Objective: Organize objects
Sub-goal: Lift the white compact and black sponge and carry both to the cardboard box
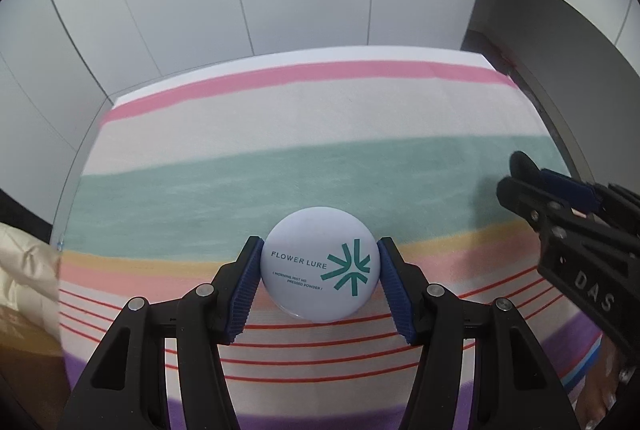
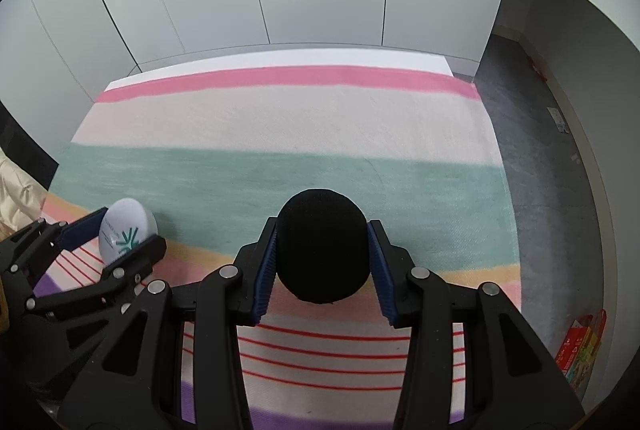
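Note:
A round white powder compact (image 1: 320,264) with teal lettering and a star mark sits between the blue pads of my left gripper (image 1: 319,282), which is shut on its rim above the striped cloth. The same compact (image 2: 126,228) and left gripper (image 2: 116,236) show at the lower left of the right wrist view. My right gripper (image 2: 322,264) is shut on a round black foam-like object (image 2: 322,250), pads pressing its two sides. In the left wrist view that right gripper (image 1: 516,176) reaches in from the right edge, with the black object's tip (image 1: 522,162) just showing.
A striped cloth (image 2: 280,118) in pink, cream, teal and red lines covers the table, which ends at white wall panels behind. Grey floor (image 2: 532,166) lies to the right, with colourful boxes (image 2: 582,350) on it. A cream cushion-like thing (image 1: 24,270) sits at the left edge.

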Demonstrator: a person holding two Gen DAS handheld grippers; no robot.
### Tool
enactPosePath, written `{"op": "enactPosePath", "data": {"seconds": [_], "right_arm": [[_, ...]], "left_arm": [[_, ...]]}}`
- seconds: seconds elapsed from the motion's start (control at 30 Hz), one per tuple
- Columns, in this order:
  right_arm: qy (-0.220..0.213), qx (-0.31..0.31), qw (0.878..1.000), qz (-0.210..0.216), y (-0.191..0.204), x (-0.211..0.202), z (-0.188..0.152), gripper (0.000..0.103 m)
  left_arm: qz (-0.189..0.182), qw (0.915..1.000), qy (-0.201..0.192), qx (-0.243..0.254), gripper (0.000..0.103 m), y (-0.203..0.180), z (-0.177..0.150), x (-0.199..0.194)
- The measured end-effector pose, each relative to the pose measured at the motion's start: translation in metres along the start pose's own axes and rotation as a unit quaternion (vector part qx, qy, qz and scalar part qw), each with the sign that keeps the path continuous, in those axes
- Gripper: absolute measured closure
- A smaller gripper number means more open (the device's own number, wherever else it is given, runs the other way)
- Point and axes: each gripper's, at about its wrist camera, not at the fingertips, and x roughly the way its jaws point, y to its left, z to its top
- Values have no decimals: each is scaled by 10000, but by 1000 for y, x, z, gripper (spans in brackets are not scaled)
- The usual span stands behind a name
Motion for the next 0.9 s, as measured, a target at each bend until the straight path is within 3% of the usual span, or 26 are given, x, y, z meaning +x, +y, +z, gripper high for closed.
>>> {"op": "enactPosePath", "data": {"seconds": [0.2,0.43,0.9], "right_arm": [[-56,-62,10000,38,12,-26,10,59],[-197,-122,9997,41,22,-66,29,59],[-764,-269,9966,153,51,-204,85,59]], "left_arm": [[43,9997,46,-255,44,19,7,-20],[268,9983,-214,-473,44,39,32,-67],[501,9931,-932,-500,44,77,82,-213]]}}
